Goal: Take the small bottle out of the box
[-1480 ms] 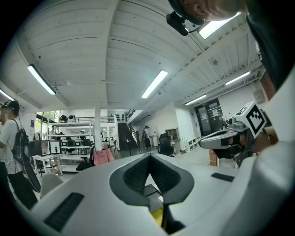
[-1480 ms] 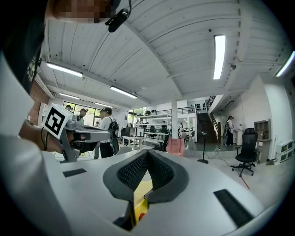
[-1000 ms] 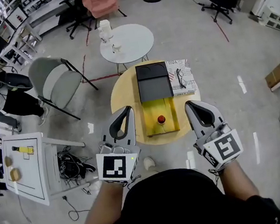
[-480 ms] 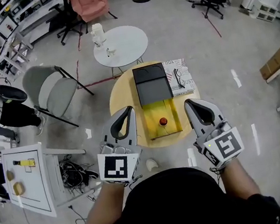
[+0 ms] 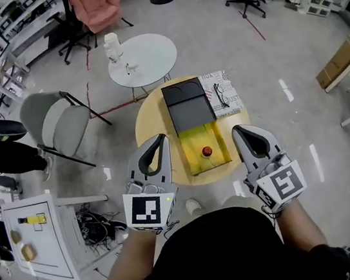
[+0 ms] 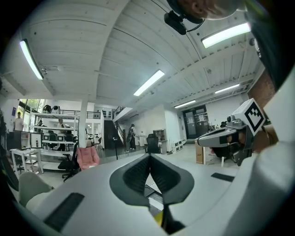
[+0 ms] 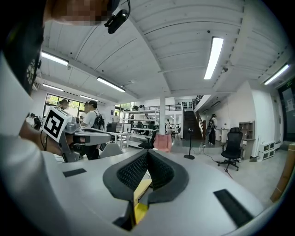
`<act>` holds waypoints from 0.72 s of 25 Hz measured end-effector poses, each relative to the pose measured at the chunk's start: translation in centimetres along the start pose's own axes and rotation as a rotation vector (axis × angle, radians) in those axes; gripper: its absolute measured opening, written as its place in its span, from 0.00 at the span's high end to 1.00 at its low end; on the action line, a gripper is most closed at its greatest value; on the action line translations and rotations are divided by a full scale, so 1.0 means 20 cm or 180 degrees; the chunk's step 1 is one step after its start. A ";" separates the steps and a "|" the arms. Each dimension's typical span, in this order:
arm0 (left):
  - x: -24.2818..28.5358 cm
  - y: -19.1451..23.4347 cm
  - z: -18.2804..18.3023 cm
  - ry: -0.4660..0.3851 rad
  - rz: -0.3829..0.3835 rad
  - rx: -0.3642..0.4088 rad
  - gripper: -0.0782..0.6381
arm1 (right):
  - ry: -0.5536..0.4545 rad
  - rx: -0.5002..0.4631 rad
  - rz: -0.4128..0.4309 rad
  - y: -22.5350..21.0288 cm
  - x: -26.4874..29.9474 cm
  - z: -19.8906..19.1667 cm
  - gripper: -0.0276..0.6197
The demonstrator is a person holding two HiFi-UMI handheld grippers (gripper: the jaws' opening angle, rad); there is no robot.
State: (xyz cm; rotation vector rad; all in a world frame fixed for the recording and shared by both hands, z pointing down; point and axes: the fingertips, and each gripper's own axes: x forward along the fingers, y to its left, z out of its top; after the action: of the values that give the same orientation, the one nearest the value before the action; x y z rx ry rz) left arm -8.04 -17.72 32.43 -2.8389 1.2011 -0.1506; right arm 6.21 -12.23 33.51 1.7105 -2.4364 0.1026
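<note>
Left gripper [image 5: 159, 138] and right gripper [image 5: 236, 130], jaws clenched on nothing, flank the open box [image 5: 192, 145] holding the bottle [image 5: 207, 151] on the table [image 5: 149, 121].

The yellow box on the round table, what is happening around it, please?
A person holds a pair of tongs in each hand. The left tongs and the right tongs are both shut and empty, hovering on either side of the open yellow box on the round table. The small bottle, with a red top, sits inside the box, not yet touched.
</note>
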 end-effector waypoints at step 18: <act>0.11 0.05 -0.06 0.0146 0.0317 0.0035 0.87 | 0.0181 -0.0146 0.0317 -0.09 0.16 -0.16 0.93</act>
State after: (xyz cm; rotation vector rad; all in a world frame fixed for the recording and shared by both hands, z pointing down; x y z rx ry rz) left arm -7.27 -19.96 33.62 -2.7735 1.3429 -0.2176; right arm 7.04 -15.33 37.15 1.5462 -2.4625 0.1049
